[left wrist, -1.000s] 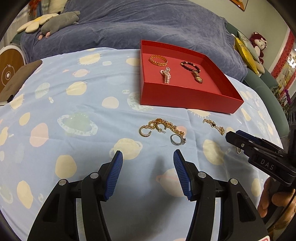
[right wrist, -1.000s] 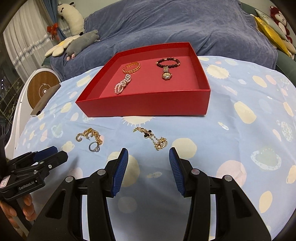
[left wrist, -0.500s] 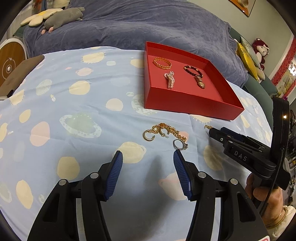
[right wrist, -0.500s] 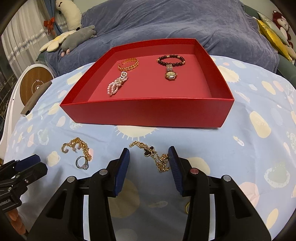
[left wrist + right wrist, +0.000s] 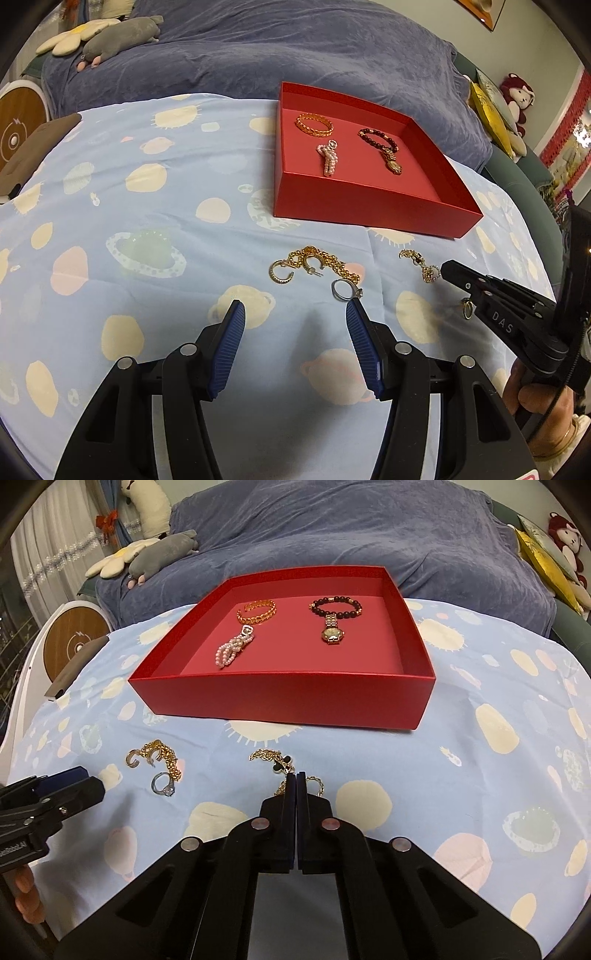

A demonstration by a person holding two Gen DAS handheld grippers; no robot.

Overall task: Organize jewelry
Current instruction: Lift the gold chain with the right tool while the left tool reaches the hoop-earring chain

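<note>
On a round table draped in a pale blue cloth [image 5: 480, 775] printed with planets, an open red box [image 5: 288, 698] sits toward the far side. Inside it lie a gold bangle [image 5: 257, 611], a pink pearl bracelet [image 5: 232, 650] and a dark beaded bracelet with a watch [image 5: 334, 618].

The main change is at the right gripper [image 5: 296, 775]. Half a second ago its blue-padded jaws stood wide apart around a gold chain with a black clover charm [image 5: 282, 765]; now they are pressed together on the chain's near end, with gold links showing on both sides of the tips. The chain still rests on the cloth just in front of the box, apparently not yet lifted. In the left wrist view the same gripper reaches in from the right, its tip touching that chain [image 5: 421, 263].

The left gripper [image 5: 293, 310] has crept a little closer to a second cluster: a pair of gold hoop earrings [image 5: 282, 271], a tangled gold chain [image 5: 332, 264] and a silver ring [image 5: 343, 290]. Its jaws remain spread and hold nothing, and the right fingertip [image 5: 354, 310] sits just beside the ring.

The grasp looks made, so the clover chain is likely the next piece to go into the box, while the cluster on the left is still waiting to be sorted.
</note>
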